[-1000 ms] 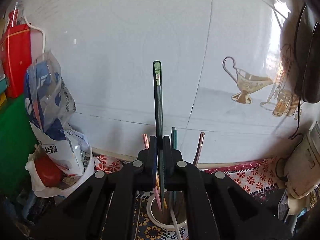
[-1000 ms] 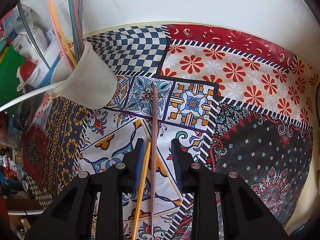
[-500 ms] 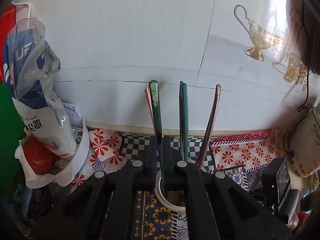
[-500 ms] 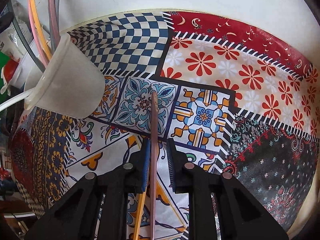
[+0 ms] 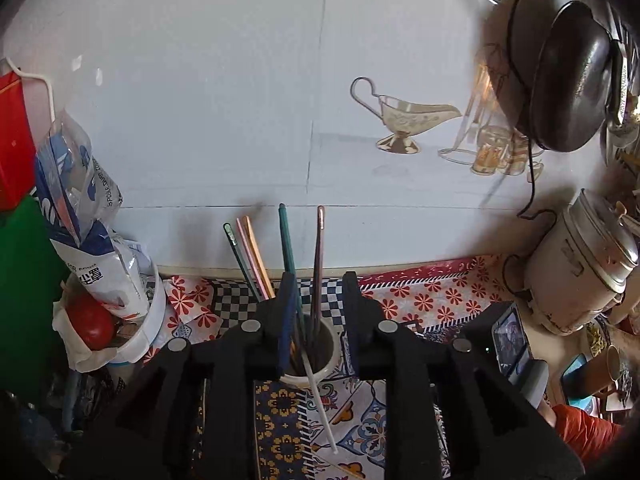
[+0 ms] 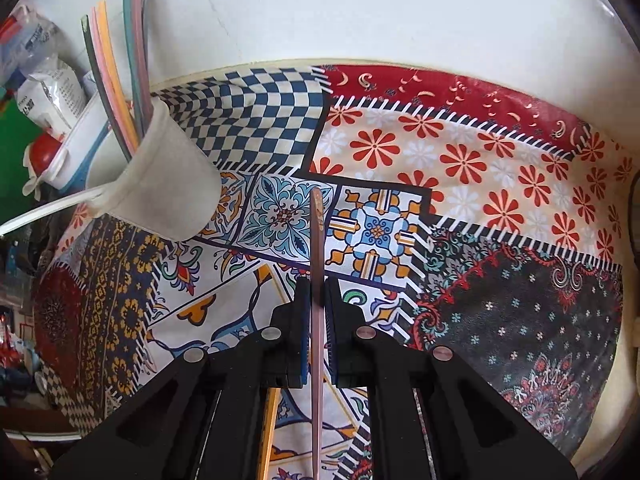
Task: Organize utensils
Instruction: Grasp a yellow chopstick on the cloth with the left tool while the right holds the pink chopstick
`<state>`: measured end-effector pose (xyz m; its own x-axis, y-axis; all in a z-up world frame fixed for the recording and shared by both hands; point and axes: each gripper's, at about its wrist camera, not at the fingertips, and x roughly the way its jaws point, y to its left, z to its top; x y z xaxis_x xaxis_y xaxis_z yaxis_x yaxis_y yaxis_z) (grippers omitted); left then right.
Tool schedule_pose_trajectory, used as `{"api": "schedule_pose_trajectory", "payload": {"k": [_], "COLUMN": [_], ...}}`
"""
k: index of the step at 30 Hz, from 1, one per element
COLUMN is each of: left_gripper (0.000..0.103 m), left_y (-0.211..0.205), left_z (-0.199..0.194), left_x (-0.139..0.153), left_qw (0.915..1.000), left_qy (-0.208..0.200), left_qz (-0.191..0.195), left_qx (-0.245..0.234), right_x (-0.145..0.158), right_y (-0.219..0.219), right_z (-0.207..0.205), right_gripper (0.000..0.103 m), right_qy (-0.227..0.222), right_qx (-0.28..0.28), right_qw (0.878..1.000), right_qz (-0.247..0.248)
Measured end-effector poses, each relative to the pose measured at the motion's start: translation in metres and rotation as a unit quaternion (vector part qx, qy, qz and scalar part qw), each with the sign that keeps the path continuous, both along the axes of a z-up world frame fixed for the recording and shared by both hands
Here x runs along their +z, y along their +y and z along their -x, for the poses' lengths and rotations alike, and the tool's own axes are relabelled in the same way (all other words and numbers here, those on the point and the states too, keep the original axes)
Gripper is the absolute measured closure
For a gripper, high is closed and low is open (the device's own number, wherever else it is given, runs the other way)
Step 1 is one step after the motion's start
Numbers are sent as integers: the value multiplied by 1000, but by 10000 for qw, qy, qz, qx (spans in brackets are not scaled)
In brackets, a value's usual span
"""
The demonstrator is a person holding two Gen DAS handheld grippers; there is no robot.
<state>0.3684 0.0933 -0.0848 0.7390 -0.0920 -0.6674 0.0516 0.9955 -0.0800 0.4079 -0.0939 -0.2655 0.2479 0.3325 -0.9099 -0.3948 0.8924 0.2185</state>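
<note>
In the left wrist view my left gripper hovers above a white cup. Its jaws are opening and the pads press on nothing. Several chopsticks stand in the cup: a dark green one, a teal one and a brownish one. A white stick leans out of the cup toward me. In the right wrist view my right gripper is shut on a pink-brown chopstick over the patterned tablecloth. An orange chopstick lies beneath it. The cup stands to the left.
A white tub with a plastic bag and a red object sits left of the cup. A rice cooker and a phone stand at the right. A dark pan hangs on the wall behind.
The left gripper lowered the dark green chopstick into the cup, let it go and drew back. The right gripper's fingers closed onto the pink-brown chopstick.
</note>
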Motion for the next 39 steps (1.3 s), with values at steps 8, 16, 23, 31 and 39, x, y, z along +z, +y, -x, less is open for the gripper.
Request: {"api": "schedule_pose_trajectory", "payload": {"k": [8,16,23,31,39], "left_gripper": [63,63,84,93,101], "left_y": [-60,-104,-114,-110,-113], "left_z": [32,36,19,0,-10], "left_x": [-5,-81,-180,-215,-229], "left_qw": [9984,9899,9655,9563,9508], "left_qy": [210,1189,2494,2896,3091], "left_qz": [-27,-82,-150,85,152], "left_qx": [-527,-769,-729,-391,-165], "right_x": [60,95,104,105,109], "right_y": [-43,-76,-94,-99,-95], "right_z": [30,56,69,74,73], "right_gripper": [97,97,97,97,97], "right_qy": [-692,-1179,-1340,-1372,-1416], "right_qx": [-231,-565,-753,-814,-784], "right_qw": [9970,9904,9871,9860,9852], "right_qz": [-263,-448,-446,-494,-557]}}
